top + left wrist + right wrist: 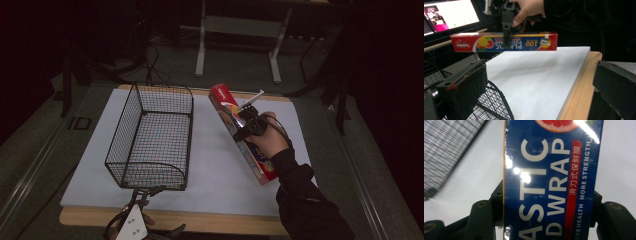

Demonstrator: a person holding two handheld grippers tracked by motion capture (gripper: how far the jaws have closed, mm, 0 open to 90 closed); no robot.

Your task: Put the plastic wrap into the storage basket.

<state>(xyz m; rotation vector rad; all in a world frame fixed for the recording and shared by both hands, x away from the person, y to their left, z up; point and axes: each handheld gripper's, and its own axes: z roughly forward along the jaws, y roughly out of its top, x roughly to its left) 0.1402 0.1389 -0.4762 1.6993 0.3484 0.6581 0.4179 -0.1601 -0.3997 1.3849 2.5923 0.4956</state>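
Left gripper (150, 192) rests at the desk's near edge, jaws spread wide and holding nothing, just outside the near end of the wire basket (150, 137). The basket sits toward the white board's (215, 165) left side, open-topped, probably to receive the box. Right gripper (246, 127) is clamped across the plastic wrap box (240, 132) mid-length (likely for balance), box in the air above the board's right half.

A white board (210, 165) lies on a wooden table (220, 222). A grey metal frame (240, 30) stands on the floor beyond it. A lit monitor (449, 13) glows behind the table's edge.
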